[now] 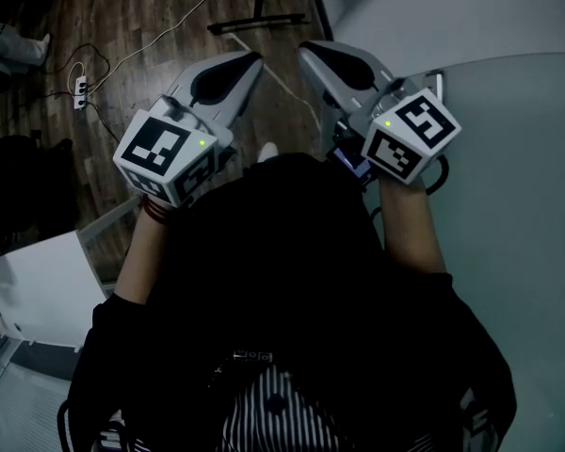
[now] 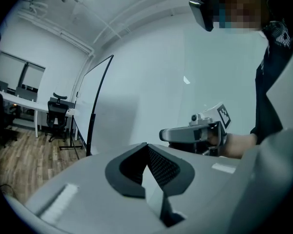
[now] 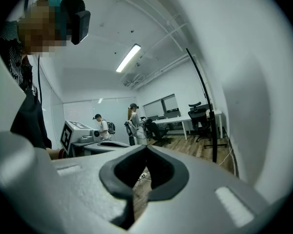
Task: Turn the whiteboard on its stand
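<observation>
The whiteboard (image 2: 94,104) stands on the wood floor ahead, with a black stand upright (image 2: 98,106) along its edge. In the right gripper view the same black upright (image 3: 205,106) runs beside a broad pale board surface (image 3: 256,111). From the head view a large pale surface (image 1: 518,130) lies close on the right, and the stand's black foot (image 1: 259,22) shows at the top. My left gripper (image 1: 250,61) and right gripper (image 1: 311,53) are side by side in front of my chest. Both are shut on nothing and touch nothing. Each appears in the other's view: the right gripper (image 2: 195,133), the left gripper (image 3: 83,136).
White cables and a power strip (image 1: 78,87) lie on the floor to the left. A white box (image 1: 38,290) sits by my left side. Desks and office chairs (image 3: 200,113) line the far wall, and two people (image 3: 132,121) stand there.
</observation>
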The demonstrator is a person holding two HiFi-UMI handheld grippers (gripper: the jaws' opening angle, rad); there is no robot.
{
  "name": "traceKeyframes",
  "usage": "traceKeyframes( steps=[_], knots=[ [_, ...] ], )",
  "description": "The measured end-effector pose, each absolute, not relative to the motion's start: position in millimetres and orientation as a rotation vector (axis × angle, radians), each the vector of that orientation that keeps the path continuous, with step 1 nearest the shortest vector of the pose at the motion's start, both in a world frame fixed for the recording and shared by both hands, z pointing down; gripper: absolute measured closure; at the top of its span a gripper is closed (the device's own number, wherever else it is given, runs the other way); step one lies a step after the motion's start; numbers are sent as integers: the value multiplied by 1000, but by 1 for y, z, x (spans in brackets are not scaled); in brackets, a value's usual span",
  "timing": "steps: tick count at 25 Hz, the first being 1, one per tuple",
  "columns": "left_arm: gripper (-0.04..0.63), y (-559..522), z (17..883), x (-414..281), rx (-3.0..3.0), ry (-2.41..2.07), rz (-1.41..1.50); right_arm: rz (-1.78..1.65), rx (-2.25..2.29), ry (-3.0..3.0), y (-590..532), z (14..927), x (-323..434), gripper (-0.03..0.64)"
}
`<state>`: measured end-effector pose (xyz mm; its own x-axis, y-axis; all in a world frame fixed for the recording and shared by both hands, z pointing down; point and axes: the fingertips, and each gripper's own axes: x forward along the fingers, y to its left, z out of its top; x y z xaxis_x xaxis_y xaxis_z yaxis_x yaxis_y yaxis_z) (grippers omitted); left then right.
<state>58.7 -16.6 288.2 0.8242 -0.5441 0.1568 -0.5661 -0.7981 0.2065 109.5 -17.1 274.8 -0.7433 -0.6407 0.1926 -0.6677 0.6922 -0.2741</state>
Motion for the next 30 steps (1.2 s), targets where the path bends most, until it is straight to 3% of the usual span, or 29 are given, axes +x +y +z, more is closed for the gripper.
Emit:
traceKeyframes(
  steps=[8,15,30],
  knots=[
    [592,-71,291,91,2768,-901,162,579,1108,-2837,-67,284,160,615],
    [592,-110,327,73,2627,-978,242,693,1080,-2839,-122,302,167,615],
    [592,-279,307,27,2683,-844,177,552,1278,-2762,-282,266,132,615]
  ],
)
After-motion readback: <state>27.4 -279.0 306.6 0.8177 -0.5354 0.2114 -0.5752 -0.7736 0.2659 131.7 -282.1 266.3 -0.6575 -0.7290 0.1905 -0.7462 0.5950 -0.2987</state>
